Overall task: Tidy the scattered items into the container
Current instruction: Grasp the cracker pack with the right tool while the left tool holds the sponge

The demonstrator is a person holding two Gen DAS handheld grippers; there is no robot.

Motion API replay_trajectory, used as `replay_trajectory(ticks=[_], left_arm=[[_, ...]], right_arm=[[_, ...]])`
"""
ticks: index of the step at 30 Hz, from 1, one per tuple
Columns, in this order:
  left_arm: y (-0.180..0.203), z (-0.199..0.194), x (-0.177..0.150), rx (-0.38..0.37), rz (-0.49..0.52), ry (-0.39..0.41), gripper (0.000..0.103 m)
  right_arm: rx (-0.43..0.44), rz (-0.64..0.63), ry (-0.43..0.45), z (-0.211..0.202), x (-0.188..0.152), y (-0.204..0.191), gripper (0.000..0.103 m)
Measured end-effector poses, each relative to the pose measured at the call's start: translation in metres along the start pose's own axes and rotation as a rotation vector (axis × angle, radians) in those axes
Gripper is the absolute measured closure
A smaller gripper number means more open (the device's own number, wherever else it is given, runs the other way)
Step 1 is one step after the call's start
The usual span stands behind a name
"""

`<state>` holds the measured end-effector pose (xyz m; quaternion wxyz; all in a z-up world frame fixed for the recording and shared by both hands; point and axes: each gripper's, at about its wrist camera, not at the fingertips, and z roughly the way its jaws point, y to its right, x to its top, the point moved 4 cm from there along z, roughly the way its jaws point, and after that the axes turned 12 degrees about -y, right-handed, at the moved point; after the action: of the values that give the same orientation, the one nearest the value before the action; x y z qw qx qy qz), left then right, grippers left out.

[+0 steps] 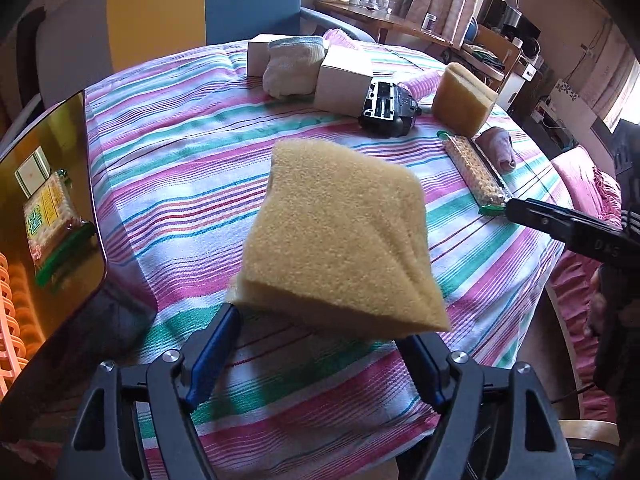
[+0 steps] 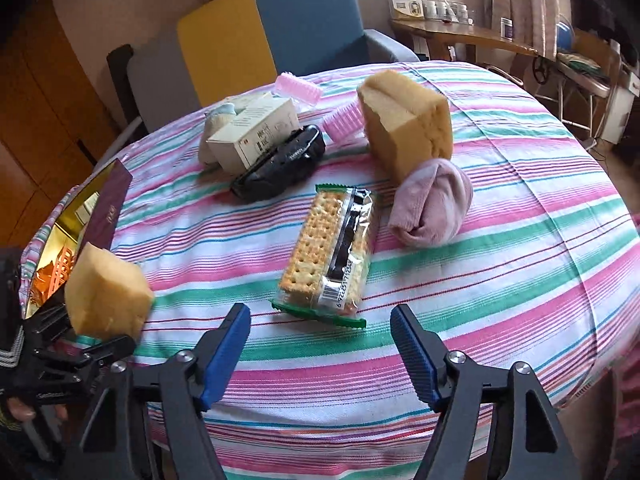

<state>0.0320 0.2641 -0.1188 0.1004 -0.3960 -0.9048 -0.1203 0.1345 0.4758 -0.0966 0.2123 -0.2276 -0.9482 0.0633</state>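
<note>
Left gripper (image 1: 320,334) holds a yellow sponge block (image 1: 340,240) between its blue pads, lifted clear above the striped tablecloth (image 1: 180,152); block visibly creased where the pads press on it; the right wrist view shows the same block (image 2: 106,292) at the left edge, just beside the container.

Container (image 1: 52,184): gold-lined box with a dark maroon outer wall (image 2: 114,208), at the left rim of the table; inside, a cracker packet (image 1: 48,220) with a green end seal and a small white box (image 1: 32,172); a pink basket-like item (image 1: 12,320) at the near corner, whether inside or reflected in the lining I cannot tell.

Right gripper (image 2: 320,344): jaws apart, nothing between the pads; it hangs just short of the near end of a second cracker packet (image 2: 328,252) lying flat on the cloth; in the left wrist view one black finger (image 1: 560,220) reaches to that packet's green end seal, contact not resolvable.

Still on the table: second yellow sponge block (image 2: 404,132), standing on edge; rolled mauve sock (image 2: 432,204) touching its base; black device (image 2: 280,168) against a white carton (image 2: 252,136); pale rolled socks (image 1: 292,66) behind the carton; second white box (image 1: 258,54); two pink ribbed rollers (image 2: 304,90), (image 2: 344,120).
</note>
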Motion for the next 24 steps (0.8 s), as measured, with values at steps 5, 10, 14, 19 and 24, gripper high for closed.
replay_trajectory(ticks=[5,10,14,19,24], left_arm=[[-0.003,-0.005,0.004,-0.012,0.006,0.013,0.023],[0.003,0.003,0.0,0.005,0.025,0.0,0.025],[0.002,0.005,0.006,0.031,-0.004,0.003,0.027],[0.003,0.012,0.029,0.032,-0.041,0.006,0.027],[0.006,0.01,0.029,-0.016,-0.026,0.001,0.025]], right_arm=[[-0.016,0.013,0.001,0.012,0.009,-0.005,0.031],[-0.026,0.059,-0.03,0.029,0.021,-0.007,0.023],[-0.081,0.04,-0.015,0.033,0.028,-0.014,0.025],[-0.119,-0.023,0.008,0.04,0.035,-0.026,0.045],[-0.085,-0.088,0.014,0.038,0.029,-0.028,0.045]])
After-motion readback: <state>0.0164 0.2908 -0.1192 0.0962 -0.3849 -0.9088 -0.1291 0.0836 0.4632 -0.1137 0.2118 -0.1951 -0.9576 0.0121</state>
